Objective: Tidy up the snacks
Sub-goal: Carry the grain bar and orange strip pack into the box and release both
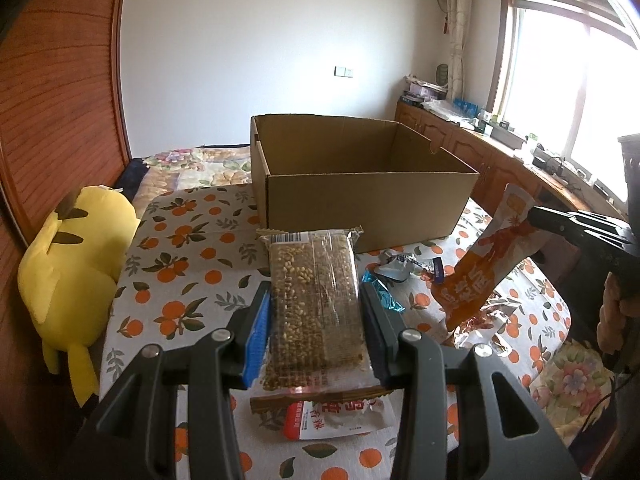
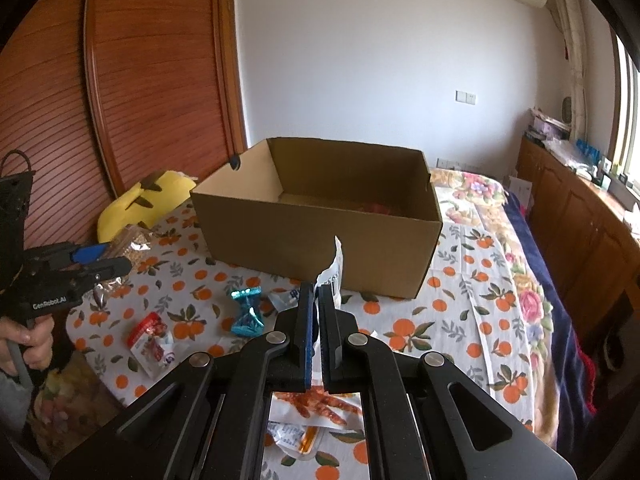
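Observation:
An open cardboard box stands at the far side of the orange-print tablecloth; it also shows in the right wrist view. My left gripper is shut on a clear-wrapped grain bar, held above the table in front of the box. My right gripper is shut on an orange snack packet, held edge-on near the box's front wall. A blue foil candy, a red-and-white packet and a white packet lie on the cloth.
A yellow plush toy lies at the table's left edge by a wooden wardrobe. A floral bedspread lies to the right. Wooden cabinets with clutter run under the window. Something red lies inside the box.

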Demonstrator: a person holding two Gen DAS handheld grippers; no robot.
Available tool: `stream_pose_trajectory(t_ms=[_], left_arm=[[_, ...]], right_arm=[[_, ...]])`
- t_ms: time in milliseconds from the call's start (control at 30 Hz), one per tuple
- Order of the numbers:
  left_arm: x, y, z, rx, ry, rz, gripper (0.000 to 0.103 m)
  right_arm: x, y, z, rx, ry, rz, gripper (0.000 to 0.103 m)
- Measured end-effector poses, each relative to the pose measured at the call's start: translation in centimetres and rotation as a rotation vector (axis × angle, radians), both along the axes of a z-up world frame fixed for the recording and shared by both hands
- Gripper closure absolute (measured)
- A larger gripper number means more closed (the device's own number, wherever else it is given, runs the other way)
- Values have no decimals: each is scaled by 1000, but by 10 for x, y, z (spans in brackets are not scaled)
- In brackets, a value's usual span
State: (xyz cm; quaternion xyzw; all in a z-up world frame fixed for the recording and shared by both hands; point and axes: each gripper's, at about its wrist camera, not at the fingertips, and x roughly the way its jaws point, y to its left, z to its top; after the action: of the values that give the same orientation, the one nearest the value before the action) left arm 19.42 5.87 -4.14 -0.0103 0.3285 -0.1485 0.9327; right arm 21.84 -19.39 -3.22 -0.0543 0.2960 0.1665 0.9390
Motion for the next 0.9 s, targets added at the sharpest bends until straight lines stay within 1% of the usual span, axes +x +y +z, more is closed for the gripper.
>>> stream_pose_trajectory(t_ms=[200, 467, 700, 900], left_arm=[[0, -2, 8, 22, -14, -7, 62], [6, -14, 15, 19, -29, -21, 62], [24, -26, 20, 0, -38, -36, 62], [45, -31, 35, -4, -68, -36, 62]], right_arm=[[-1, 1, 3, -6, -14, 3, 103], [1, 7, 22, -72, -55, 30, 103], [5, 11, 47, -118, -103, 63, 103], [14, 14, 74, -136, -151, 82, 103]])
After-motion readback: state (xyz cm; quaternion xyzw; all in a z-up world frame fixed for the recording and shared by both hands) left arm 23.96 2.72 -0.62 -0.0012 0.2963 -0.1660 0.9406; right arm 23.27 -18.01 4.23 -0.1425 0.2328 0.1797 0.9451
